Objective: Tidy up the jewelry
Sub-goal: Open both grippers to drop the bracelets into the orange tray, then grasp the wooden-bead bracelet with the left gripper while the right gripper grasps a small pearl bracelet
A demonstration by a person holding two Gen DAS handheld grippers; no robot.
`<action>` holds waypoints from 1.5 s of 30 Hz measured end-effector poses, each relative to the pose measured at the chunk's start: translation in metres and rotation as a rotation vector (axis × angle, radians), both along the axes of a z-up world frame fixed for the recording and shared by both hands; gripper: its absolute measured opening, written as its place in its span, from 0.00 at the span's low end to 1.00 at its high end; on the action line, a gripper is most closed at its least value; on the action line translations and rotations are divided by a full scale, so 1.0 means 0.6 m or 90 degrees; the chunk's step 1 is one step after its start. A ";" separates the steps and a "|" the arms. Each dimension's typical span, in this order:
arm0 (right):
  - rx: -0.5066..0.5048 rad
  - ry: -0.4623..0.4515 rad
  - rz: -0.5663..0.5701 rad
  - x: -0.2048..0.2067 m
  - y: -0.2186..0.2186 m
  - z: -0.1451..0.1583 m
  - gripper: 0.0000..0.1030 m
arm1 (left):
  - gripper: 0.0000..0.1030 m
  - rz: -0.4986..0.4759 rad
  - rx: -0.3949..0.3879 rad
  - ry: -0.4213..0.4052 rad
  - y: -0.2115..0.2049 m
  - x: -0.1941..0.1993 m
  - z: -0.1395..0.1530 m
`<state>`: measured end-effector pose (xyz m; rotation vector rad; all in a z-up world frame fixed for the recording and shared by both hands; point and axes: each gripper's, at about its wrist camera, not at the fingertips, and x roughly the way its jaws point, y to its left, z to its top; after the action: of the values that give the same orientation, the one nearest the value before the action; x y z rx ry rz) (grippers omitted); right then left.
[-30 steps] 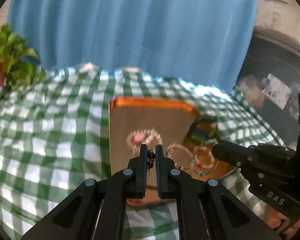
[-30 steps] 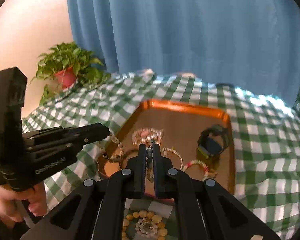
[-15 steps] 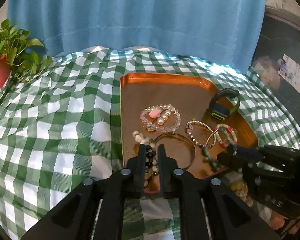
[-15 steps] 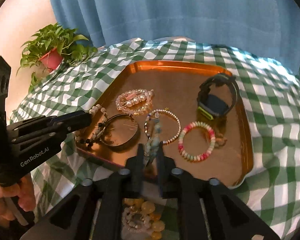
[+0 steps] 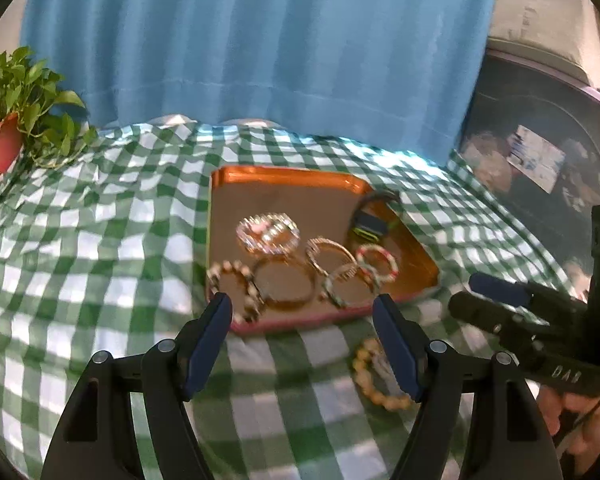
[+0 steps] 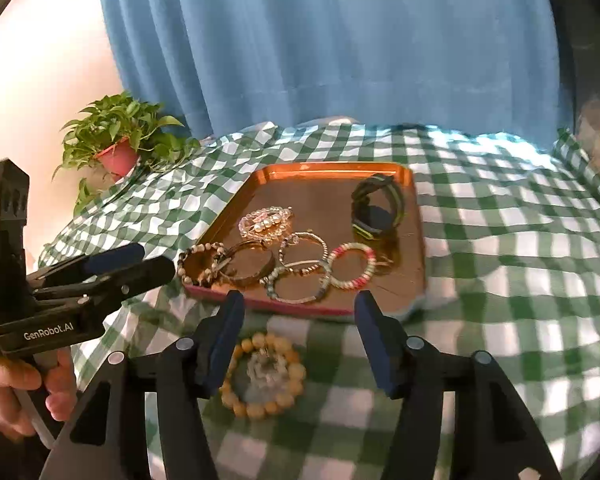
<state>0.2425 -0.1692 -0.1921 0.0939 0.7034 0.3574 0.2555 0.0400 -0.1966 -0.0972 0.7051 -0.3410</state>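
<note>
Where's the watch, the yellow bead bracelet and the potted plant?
watch [image 6: 374, 212]: right wrist view, on its dark face.
yellow bead bracelet [image 6: 294, 369]: right wrist view, on a bead.
potted plant [image 6: 118, 159]: right wrist view, on the red pot.

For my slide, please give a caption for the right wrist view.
Open hand-held gripper above a yellow bracelet, before a tray of jewelry.

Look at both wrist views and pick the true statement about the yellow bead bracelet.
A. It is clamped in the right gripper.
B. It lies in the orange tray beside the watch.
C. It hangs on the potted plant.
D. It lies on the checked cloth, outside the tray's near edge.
D: the yellow bead bracelet lies flat on the checked cloth, just outside the near edge of the orange tray, while the right gripper stands open and empty.
</note>
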 end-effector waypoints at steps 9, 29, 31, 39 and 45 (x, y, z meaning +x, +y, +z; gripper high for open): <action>0.019 0.061 0.024 -0.047 -0.024 -0.044 0.30 | 0.34 -0.095 0.018 0.039 -0.068 -0.040 -0.049; -0.001 0.057 0.103 -0.001 0.035 -0.057 0.11 | 0.13 -0.100 0.043 0.049 -0.066 -0.011 -0.063; 0.024 0.029 0.122 -0.012 0.037 -0.033 0.11 | 0.13 -0.081 0.030 0.017 -0.043 -0.024 -0.035; -0.007 0.065 0.162 -0.015 0.081 -0.058 0.37 | 0.13 -0.029 0.052 0.046 0.030 -0.023 -0.049; -0.044 0.077 0.103 0.001 0.069 -0.079 0.35 | 0.13 -0.020 0.082 0.085 0.040 -0.012 -0.085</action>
<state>0.2429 -0.1276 -0.2396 -0.0075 0.8455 0.4855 0.2483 0.0638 -0.2477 0.0127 0.8592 -0.3199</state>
